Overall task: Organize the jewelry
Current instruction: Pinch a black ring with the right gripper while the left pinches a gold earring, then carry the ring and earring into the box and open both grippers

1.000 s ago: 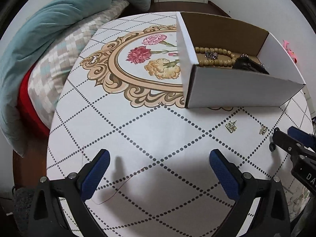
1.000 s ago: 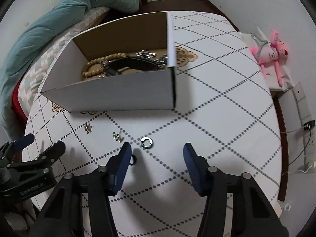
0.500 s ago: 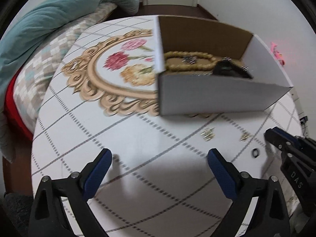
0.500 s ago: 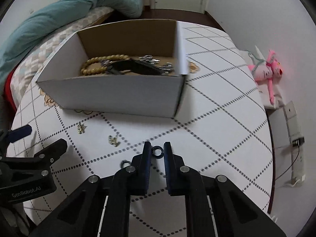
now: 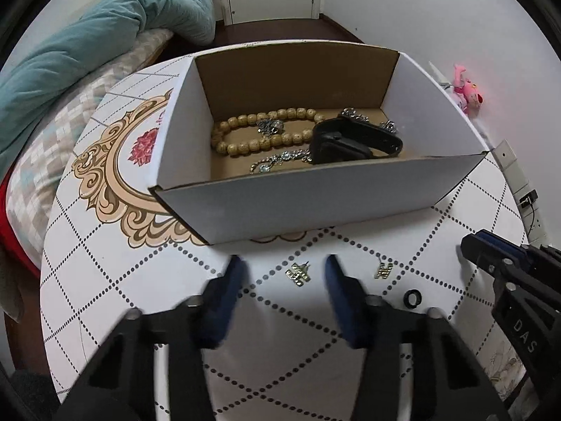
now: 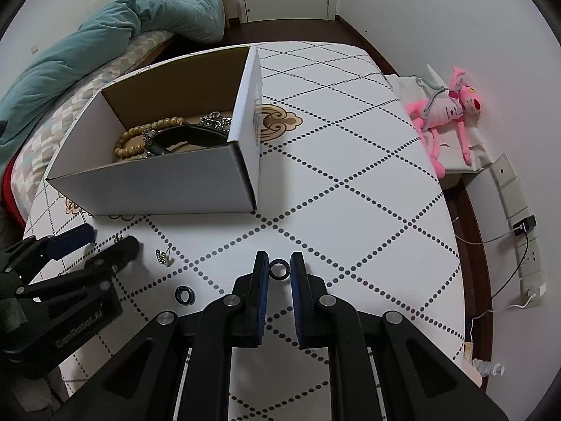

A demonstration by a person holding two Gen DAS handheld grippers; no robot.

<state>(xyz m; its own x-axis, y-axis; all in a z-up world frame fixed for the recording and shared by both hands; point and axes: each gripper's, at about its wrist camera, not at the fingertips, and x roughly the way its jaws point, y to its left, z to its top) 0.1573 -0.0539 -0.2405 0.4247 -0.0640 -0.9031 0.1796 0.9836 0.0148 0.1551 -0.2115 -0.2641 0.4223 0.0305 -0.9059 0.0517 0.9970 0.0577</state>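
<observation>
1. The right gripper [image 6: 279,269] had its fingers drawn almost together on a small dark ring [image 6: 279,268], which sat pinched between the blue pads just above the patterned table [image 6: 350,161]. The grip looked light, likely because so thin a ring could slip or spring out under more force.
2. The left gripper [image 5: 285,279] stood partly open and held nothing. Its fingers straddled a gold earring [image 5: 298,274] lying on the table, seemingly lined up to close on it.
3. A second gold earring [image 5: 384,270] lay at about three o'clock from the first, and a second dark ring [image 5: 412,297] lay a little nearer the camera, toward four o'clock.
4. The open cardboard box [image 5: 315,196] stood at twelve o'clock from the left gripper, just beyond the loose pieces. It already held a wooden bead bracelet [image 5: 252,133], a black band [image 5: 350,140] and silver chains [image 5: 280,158], so it was evidently the collecting place.
5. In the right wrist view the box sat at about ten o'clock from the held ring, its near wall between them; the ring would need to be carried over that wall.
6. Both grippers worked close together, so they risked bumping each other.
</observation>
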